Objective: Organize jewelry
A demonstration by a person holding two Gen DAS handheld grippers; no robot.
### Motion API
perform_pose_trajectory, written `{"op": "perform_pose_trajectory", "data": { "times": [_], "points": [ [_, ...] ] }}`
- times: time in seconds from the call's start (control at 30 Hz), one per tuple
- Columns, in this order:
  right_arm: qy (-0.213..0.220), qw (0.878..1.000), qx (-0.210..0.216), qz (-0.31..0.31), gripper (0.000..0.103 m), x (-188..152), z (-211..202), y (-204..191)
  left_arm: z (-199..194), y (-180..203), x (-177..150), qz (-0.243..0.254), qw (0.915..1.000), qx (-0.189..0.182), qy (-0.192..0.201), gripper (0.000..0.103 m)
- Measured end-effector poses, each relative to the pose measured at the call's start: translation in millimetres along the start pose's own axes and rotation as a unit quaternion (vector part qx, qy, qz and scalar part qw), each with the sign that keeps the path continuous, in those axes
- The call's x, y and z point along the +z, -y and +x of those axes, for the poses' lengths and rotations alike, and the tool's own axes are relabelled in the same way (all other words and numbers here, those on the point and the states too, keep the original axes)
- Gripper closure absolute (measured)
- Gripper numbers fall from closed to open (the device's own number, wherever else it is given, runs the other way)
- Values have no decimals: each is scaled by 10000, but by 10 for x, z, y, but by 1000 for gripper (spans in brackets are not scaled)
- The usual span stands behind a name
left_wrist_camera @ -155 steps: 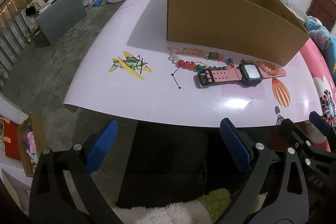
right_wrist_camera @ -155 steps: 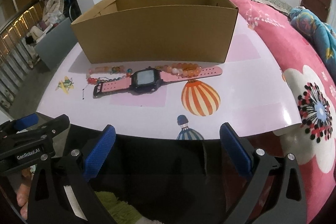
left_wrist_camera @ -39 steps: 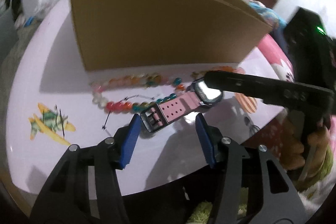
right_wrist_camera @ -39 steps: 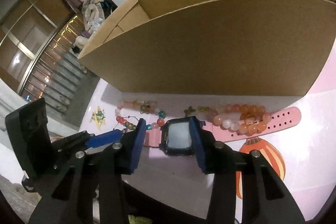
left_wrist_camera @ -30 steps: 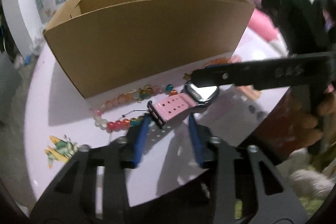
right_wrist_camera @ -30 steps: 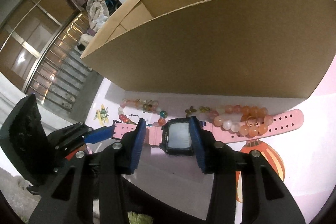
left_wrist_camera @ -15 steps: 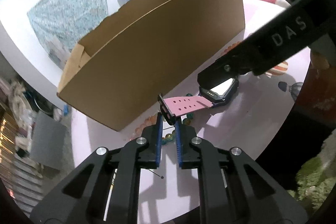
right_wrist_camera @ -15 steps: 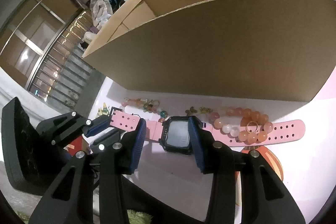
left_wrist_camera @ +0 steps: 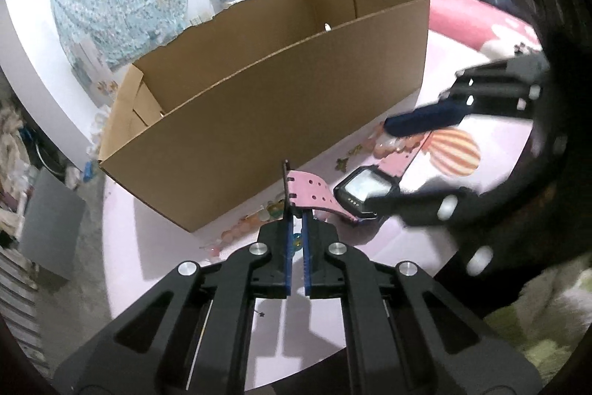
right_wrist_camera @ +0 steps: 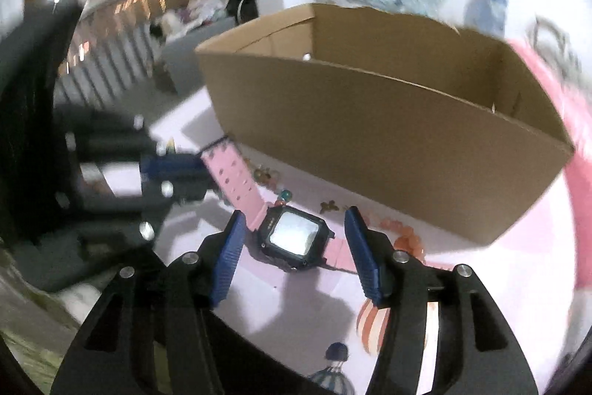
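A pink watch with a black face [left_wrist_camera: 364, 189] lies in front of an open cardboard box [left_wrist_camera: 259, 106] on the pale pink table. My left gripper [left_wrist_camera: 296, 215] is shut on the buckle end of its pink strap [left_wrist_camera: 309, 189], which is raised off the table. My right gripper [right_wrist_camera: 294, 215] straddles the watch face [right_wrist_camera: 292, 237]; its jaws are opening and the blue pads [right_wrist_camera: 229, 258] stand clear of the case. An orange bead bracelet [right_wrist_camera: 405, 236] lies over the far strap. A multicoloured bead bracelet [left_wrist_camera: 251, 221] lies by the box wall.
The box [right_wrist_camera: 388, 143] stands close behind the jewelry, its top open. A striped balloon picture [left_wrist_camera: 455, 152] is printed on the table. A bed with a pink flowered cover [left_wrist_camera: 481, 21] lies to the right. The table's near edge runs just below both grippers.
The left jaws have closed on the strap end and lifted it. The right jaws have widened away from the watch face, and that gripper has rolled and shifted.
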State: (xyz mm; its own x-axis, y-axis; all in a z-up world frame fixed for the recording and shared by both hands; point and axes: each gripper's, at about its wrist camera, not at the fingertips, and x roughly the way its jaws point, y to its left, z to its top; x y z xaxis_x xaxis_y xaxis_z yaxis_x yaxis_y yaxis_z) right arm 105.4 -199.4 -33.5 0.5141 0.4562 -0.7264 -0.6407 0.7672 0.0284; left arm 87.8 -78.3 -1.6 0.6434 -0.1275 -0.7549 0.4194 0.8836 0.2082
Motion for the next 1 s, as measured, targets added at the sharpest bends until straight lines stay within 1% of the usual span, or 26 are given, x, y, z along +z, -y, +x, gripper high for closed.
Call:
{"op": "perform_pose_trajectory", "data": {
  "times": [0.03,0.1,0.17,0.2,0.23,0.3,0.37,0.47,0.5,0.53,0.57,0.6,0.63,0.67,0.7,0.73,0.77,0.83,0.9,1.0],
  "points": [
    [10,9999,-71,-137,49,-2,21,-35,-14,-16,3,-55,9999,-96,14,99],
    [62,9996,-56,-274,49,-3,39,-75,-53,-43,3,-149,9995,-290,57,99],
    [185,9989,-72,-418,52,9,33,-123,-79,-50,14,-214,9986,-467,85,99],
    [235,9985,-84,-488,55,19,28,-143,-118,-32,-3,-238,9983,-525,104,99],
    [274,9980,-88,-569,64,28,32,-163,-128,-48,1,-277,9977,-611,129,99],
    [338,9975,-92,-608,74,25,35,-187,-130,-77,4,-364,9964,-751,150,99],
    [370,9975,-74,-602,86,61,54,-202,-113,-119,9,-451,9955,-817,164,99],
    [382,9978,-174,-506,93,70,17,-233,-114,-179,33,-596,9937,-925,221,97],
    [368,9983,-168,-429,95,77,12,-213,-127,-207,29,-710,9920,-1012,258,92],
    [357,9991,-75,-233,98,96,-5,-150,-149,-237,29,-822,9900,-1105,314,91],
    [357,9994,4,-11,98,111,-29,-82,-160,-267,39,-901,9888,-1139,351,89],
    [361,9992,63,160,98,126,-49,-26,-186,-290,32,-994,9876,-1150,402,80],
    [372,9981,191,459,98,143,-83,86,-216,-312,14,-1091,9862,-1152,474,72],
    [389,9962,311,718,99,152,-118,183,-243,-324,-7,-1167,9850,-1146,541,69],
    [407,9943,405,903,99,166,-141,262,-255,-333,-25,-1231,9840,-1145,591,64],
    [436,9909,537,1158,99,172,-178,368,-249,-325,-51,-1271,9834,-1153,599,59],
    [449,9870,653,1398,99,177,-208,472,-227,-307,-68,-1285,9830,-1172,591,57],
    [450,9806,827,1719,99,183,-233,622,-168,-214,-101,-1276,9827,-1215,575,48],
    [422,9762,902,1928,99,185,-231,716,-70,-59,-112,-1176,9835,-1228,625,42],
    [349,9749,842,2033,99,226,-225,753,97,159,-89,-1043,9852,-1212,612,40]
  ]
}}
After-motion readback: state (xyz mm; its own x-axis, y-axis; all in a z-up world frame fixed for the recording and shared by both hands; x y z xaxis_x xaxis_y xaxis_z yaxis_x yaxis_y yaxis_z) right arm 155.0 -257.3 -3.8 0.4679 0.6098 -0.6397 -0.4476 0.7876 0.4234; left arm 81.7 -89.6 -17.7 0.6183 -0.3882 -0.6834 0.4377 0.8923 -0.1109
